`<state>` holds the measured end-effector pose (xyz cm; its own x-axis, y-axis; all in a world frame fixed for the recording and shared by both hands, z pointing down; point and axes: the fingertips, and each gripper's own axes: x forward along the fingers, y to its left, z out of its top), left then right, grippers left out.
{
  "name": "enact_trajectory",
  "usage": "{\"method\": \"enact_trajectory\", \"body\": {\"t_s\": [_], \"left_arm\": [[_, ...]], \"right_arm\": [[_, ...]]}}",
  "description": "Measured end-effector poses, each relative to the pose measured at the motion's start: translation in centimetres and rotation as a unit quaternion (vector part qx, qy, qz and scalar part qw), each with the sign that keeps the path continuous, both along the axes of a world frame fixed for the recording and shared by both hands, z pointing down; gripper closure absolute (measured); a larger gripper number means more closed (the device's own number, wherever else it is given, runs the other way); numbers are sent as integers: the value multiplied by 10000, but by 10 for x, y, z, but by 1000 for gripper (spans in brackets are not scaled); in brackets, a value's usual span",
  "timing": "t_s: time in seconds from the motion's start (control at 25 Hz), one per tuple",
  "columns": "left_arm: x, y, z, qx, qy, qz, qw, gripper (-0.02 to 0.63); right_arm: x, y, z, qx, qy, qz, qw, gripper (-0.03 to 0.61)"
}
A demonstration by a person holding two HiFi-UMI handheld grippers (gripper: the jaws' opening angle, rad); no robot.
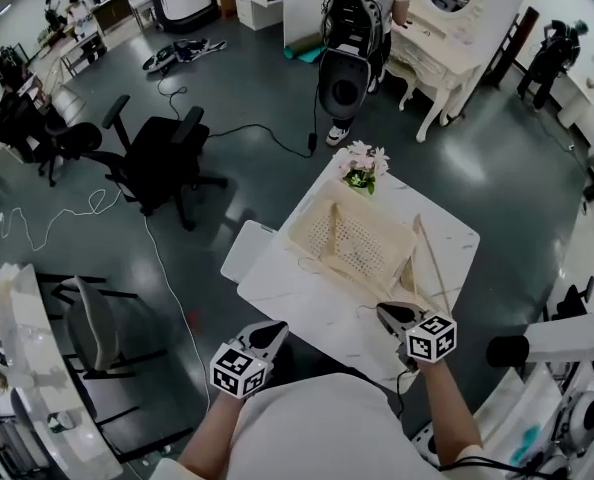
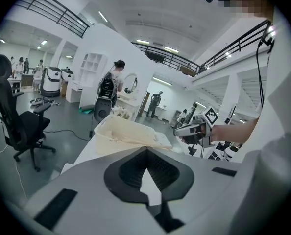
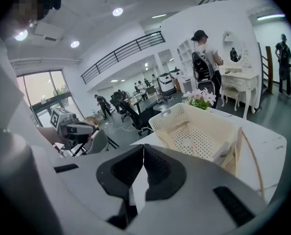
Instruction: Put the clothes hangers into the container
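A cream perforated basket (image 1: pixel 349 236) stands on the white marble table (image 1: pixel 277 288). It also shows in the right gripper view as the basket (image 3: pixel 194 131). Wooden hangers (image 1: pixel 429 260) lean against the basket's right side, and in the right gripper view the hangers (image 3: pixel 241 153) stand just outside its rim. Another wooden hanger (image 2: pixel 131 139) lies across the basket's near edge. My left gripper (image 1: pixel 272 328) hovers at the table's near left edge, shut and empty. My right gripper (image 1: pixel 385 310) is raised near the leaning hangers, jaws shut with nothing between them.
A small pot of flowers (image 1: pixel 365 166) sits at the table's far end behind the basket. A black office chair (image 1: pixel 162 163) and loose cables are on the floor to the left. A person with a backpack (image 1: pixel 345 48) stands by a white dressing table (image 1: pixel 442 43).
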<state>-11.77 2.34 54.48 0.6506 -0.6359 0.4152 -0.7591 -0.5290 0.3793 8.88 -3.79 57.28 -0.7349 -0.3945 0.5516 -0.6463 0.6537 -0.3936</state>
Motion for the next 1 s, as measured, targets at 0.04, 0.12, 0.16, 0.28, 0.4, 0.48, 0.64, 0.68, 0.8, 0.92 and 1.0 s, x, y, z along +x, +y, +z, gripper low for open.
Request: {"method": "enact_trajectory", "body": {"t_s": [0.04,0.12,0.16,0.28,0.4,0.48,0.64,0.68,0.8,0.92,1.0], "left_arm": [[2,0,-2,10,65,37,10000,606],[5,0,-4,31,141,112,9998,606],[6,0,-5,43,151,151,9998,606],[12,1,-10,101,182,277,9994,606],[19,1,-13,181,156,392,9989,606],[22,1,-14,228,117,430,9987,606],[25,1,-15,260,149,447,9985,606],[26,1,-15,256,153,449,9985,606],[28,3,-14,238,143,459,9986,606],[31,6,-12,206,125,480,9986,606],[33,8,-9,178,107,496,9986,606]], "right_arm": [[1,5,-2,2,-118,72,9999,558],[1,14,-3,0,-246,156,9996,558],[0,18,-3,10,-243,167,9996,558],[-1,28,0,52,-156,162,9997,558],[0,32,0,64,-193,240,9995,558],[0,34,-1,52,-259,305,9992,558],[-3,39,1,31,-317,309,9990,558],[-3,41,1,23,-314,301,9991,557],[-1,46,2,0,-312,309,9990,557],[3,50,2,4,-307,312,9990,557],[8,55,4,-6,-255,293,9992,557]]}}
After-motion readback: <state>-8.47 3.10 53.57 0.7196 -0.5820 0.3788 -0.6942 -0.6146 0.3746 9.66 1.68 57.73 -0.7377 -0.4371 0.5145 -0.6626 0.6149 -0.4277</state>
